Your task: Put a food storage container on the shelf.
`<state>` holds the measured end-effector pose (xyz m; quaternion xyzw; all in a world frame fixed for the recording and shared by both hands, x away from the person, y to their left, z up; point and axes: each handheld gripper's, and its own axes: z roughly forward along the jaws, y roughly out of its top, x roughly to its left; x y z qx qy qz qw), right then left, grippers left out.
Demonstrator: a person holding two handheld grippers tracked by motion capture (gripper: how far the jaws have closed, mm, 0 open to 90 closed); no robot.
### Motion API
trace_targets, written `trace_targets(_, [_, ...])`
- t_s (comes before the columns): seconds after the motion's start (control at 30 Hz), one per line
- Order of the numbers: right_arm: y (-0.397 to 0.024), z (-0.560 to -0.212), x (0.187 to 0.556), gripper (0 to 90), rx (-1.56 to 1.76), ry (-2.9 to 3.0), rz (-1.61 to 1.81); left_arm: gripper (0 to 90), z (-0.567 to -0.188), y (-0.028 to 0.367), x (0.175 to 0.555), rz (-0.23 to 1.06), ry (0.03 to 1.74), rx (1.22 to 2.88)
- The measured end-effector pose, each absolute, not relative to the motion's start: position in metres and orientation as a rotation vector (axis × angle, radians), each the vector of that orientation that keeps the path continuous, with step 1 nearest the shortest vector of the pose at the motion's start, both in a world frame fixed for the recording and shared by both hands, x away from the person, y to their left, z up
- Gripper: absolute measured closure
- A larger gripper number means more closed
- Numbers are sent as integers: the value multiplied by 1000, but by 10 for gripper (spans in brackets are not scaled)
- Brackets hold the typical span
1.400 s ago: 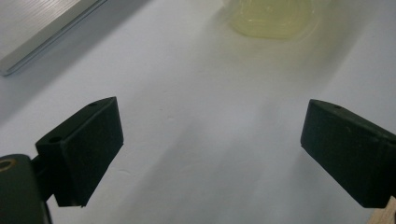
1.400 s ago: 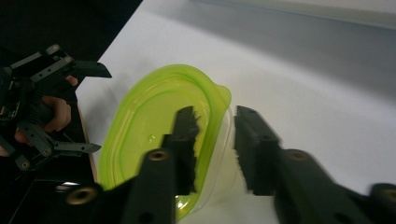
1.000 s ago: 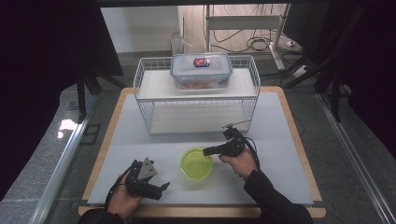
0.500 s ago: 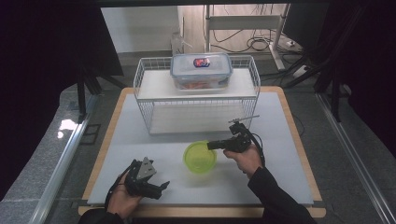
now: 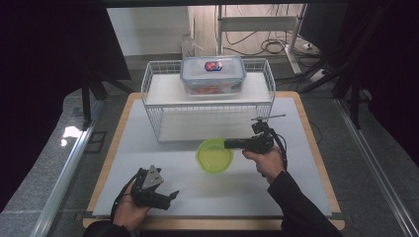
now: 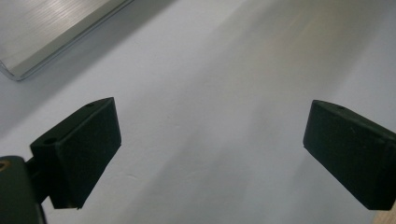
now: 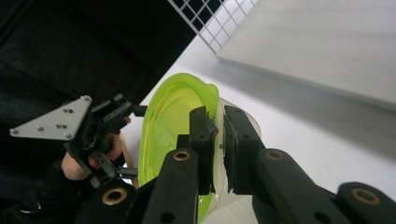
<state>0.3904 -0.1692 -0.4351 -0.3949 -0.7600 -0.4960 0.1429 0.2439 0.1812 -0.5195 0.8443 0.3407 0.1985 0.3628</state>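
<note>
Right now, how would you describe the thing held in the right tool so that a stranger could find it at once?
Start from the white wire rack at the back of the table. Just in front of it is a bright lime-green translucent bowl, its rim clamped by the right tool. It is far brighter than the lidded clear container on the rack.

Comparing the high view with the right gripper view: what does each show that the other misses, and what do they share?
High view: the clear lidded plastic container on top of the white wire rack, and the wood-edged white table.

Right gripper view: the right gripper with both pads pinching the wall of the translucent green plastic bowl.

Both: the bowl, the rack's mesh, and the left gripper with its grey three-cornered plate.
</note>
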Motion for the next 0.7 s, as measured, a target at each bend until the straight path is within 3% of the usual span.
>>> trace_targets(0.7, [-175, -382, 400, 843, -1119, -2171, -1523, 15, -515, 187, 244, 477, 900, 2096])
